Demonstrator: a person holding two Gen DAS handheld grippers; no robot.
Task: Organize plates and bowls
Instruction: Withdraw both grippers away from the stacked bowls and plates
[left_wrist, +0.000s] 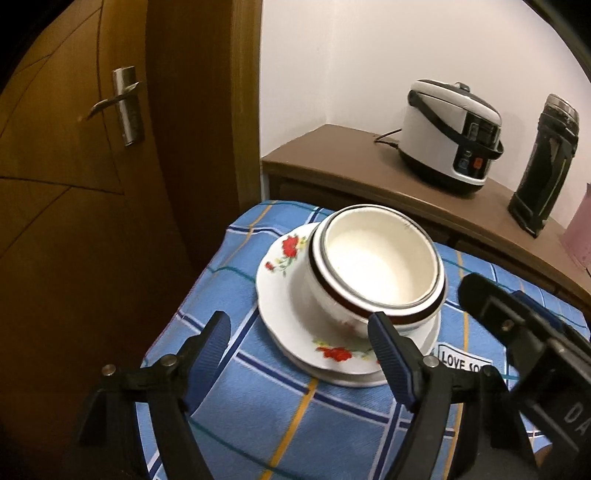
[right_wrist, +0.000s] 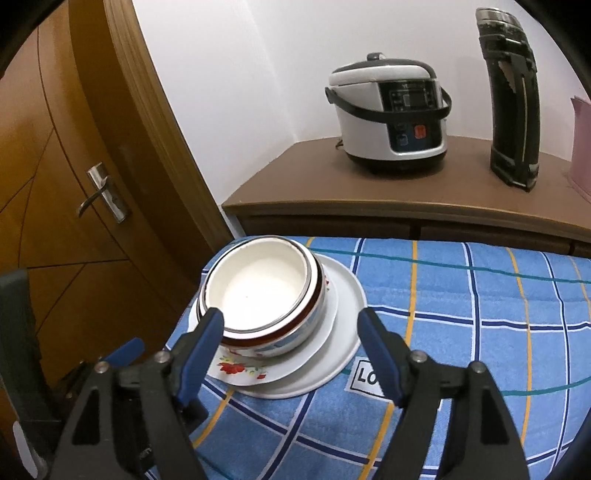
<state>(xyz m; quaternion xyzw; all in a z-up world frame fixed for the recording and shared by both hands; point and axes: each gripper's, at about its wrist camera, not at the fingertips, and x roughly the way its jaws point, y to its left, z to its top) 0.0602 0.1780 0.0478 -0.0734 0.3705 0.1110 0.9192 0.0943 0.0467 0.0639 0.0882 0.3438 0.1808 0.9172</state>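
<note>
Both grippers, left (left_wrist: 299, 334) and right (right_wrist: 290, 330), gape empty just short of the bowls (left_wrist: 380, 264) nested on the plates (left_wrist: 284, 314) at the cloth (left_wrist: 258, 406) corner, so back off level and don't clip the rim.

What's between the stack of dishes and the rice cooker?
In the right wrist view, a strip of blue checked cloth lies behind the stack of dishes, then the brown cabinet top; the rice cooker stands on it. Nothing else sits between.
</note>
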